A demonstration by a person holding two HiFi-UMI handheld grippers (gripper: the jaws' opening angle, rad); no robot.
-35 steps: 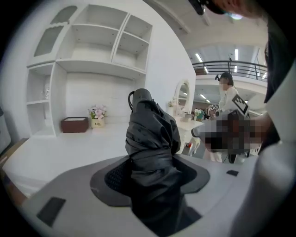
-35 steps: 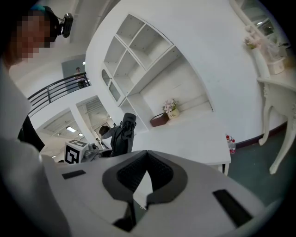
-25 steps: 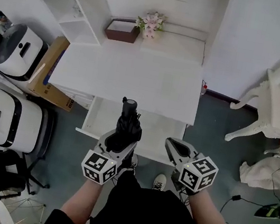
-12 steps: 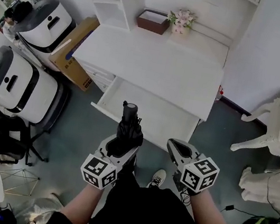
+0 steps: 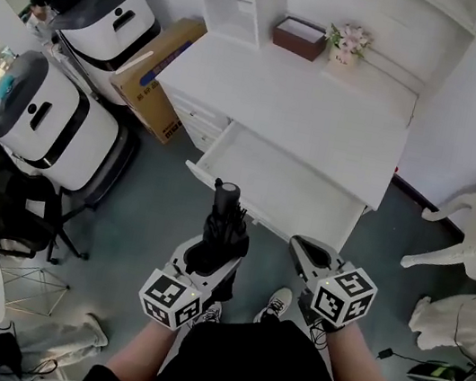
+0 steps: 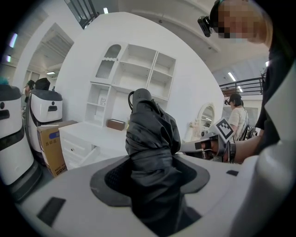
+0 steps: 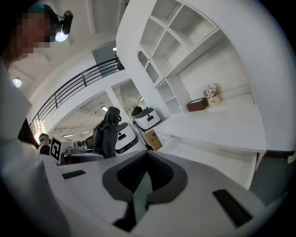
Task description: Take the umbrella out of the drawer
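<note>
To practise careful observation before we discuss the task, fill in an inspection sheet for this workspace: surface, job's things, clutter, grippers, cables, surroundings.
Surface: white desk; its drawer stands open, nothing seen inside.
Job's things: black folded umbrella, upright, out of the drawer.
Clutter: brown box and flower pot at the desk's back.
Grippers: left gripper shut on the umbrella; right gripper shut, empty.
Cables: one cable on the floor at right.
Surroundings: cardboard box, white machines, black chair, white ornate furniture.
</note>
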